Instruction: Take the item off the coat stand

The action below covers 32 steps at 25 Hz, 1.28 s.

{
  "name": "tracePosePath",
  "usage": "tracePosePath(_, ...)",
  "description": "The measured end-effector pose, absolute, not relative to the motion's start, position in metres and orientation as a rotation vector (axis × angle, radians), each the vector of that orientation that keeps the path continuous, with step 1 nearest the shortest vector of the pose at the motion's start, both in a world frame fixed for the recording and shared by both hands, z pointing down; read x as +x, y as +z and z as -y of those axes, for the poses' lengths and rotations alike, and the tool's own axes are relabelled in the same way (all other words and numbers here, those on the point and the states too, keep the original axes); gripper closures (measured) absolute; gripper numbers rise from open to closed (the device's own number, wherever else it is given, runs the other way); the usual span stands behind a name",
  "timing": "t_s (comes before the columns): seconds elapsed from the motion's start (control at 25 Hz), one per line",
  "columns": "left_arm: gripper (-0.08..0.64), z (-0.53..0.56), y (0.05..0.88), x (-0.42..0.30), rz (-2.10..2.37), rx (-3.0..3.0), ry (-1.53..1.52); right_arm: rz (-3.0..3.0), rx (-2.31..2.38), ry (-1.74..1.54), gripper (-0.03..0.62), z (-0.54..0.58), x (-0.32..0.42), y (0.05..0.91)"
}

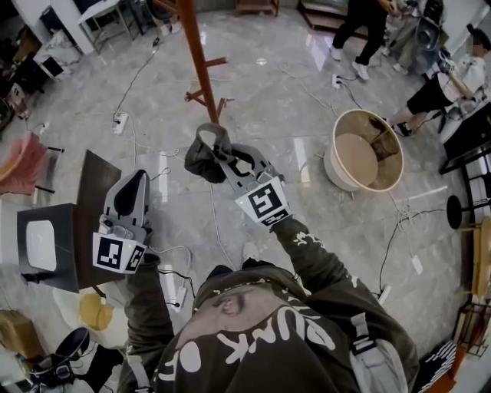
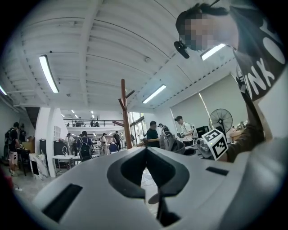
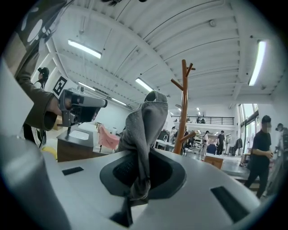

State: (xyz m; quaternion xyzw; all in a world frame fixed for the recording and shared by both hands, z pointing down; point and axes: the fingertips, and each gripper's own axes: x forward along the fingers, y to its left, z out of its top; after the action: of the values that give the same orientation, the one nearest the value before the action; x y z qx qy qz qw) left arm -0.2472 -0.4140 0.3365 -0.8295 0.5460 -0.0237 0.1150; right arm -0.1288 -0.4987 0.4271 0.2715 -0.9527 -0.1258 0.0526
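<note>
Two grippers are in the person's hands. The right gripper (image 1: 222,163) is shut tight on a grey cloth (image 3: 145,119). The cloth hangs free in the air, near the coat stand (image 1: 201,61) but apart from it. So the cloth looks to be off its peg already. To do this step well, I think the pinch must be firm, and the cloth should be drawn away from the stand's pegs so it cannot catch on them. The left gripper (image 1: 132,192) has its jaws together with nothing in them; it could help hold the loose end. Around them are a dark table (image 1: 92,184) just beside the left gripper, a round tub (image 1: 331,165) to the right, white cables (image 1: 138,77) across the floor and people (image 1: 360,23) far off. The cables could trip feet.
</note>
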Motion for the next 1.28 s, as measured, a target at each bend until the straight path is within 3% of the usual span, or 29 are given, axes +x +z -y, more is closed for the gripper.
tracePosePath(0.32,0.557,0.344,0.331,-0.241,-1.483,-2.465,-0.02,2.85,0.919,-0.447,0.555,0.422,-0.114,0.411)
tracePosePath(0.88,0.557,0.109,0.324,-0.263,-1.325,-2.535,0.059,2.764,1.126,-0.445,0.555,0.173,-0.108,0.39)
tracePosePath(1.28,0.557,0.04,0.291,-0.261,-1.304,-2.505,0.109,2.766,1.11,-0.487,0.554,0.09,-0.104,0.363)
